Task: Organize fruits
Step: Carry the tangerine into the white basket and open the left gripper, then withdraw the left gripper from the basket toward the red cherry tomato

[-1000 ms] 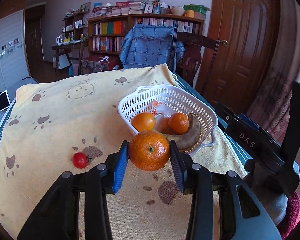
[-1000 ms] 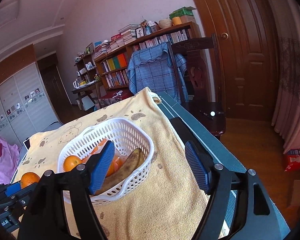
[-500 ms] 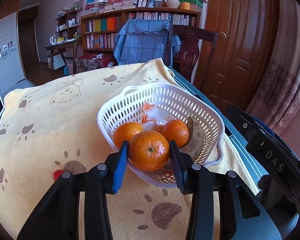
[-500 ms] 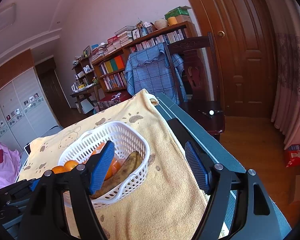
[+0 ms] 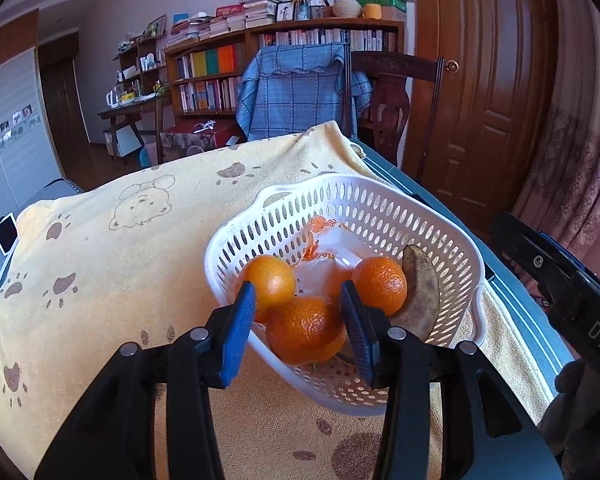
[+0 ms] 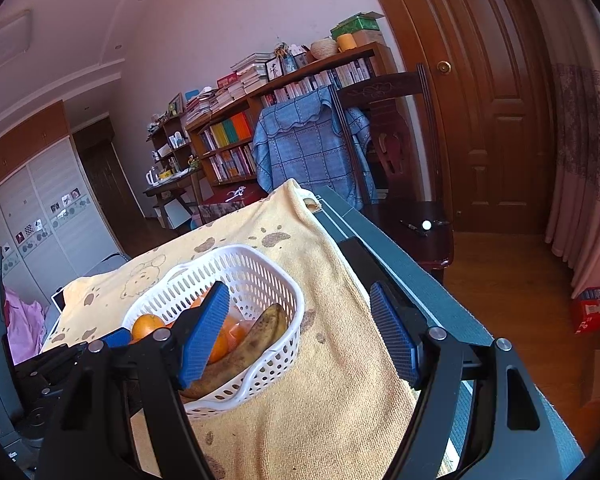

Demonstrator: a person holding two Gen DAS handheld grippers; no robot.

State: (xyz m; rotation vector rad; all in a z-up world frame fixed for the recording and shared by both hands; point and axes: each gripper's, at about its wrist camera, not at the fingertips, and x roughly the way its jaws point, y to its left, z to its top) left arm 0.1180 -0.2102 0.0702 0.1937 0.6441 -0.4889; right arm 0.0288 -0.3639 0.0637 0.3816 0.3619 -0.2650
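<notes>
A white perforated basket (image 5: 380, 208) sits on the yellow towel and also shows in the right wrist view (image 6: 256, 268). It holds two oranges (image 5: 270, 282) (image 5: 380, 284), a brown banana (image 5: 420, 296) and a plastic bag. My left gripper (image 5: 298, 330) is over the basket's near rim with its jaws apart; an orange (image 5: 306, 330) lies in the basket between and below the blue pads, clear of them. My right gripper (image 6: 300, 332) is open and empty above the towel, right of the basket.
The yellow paw-print towel (image 5: 120, 248) covers the table. The table's blue edge (image 6: 400, 268) runs along the right. A chair with a blue cloth (image 5: 300, 88) stands behind the table, a bookshelf and a wooden door beyond it.
My left gripper carried the orange forward over the basket rim, then opened, and the orange dropped into the basket. The small red fruit on the towel has left the view. My right gripper barely moved.
</notes>
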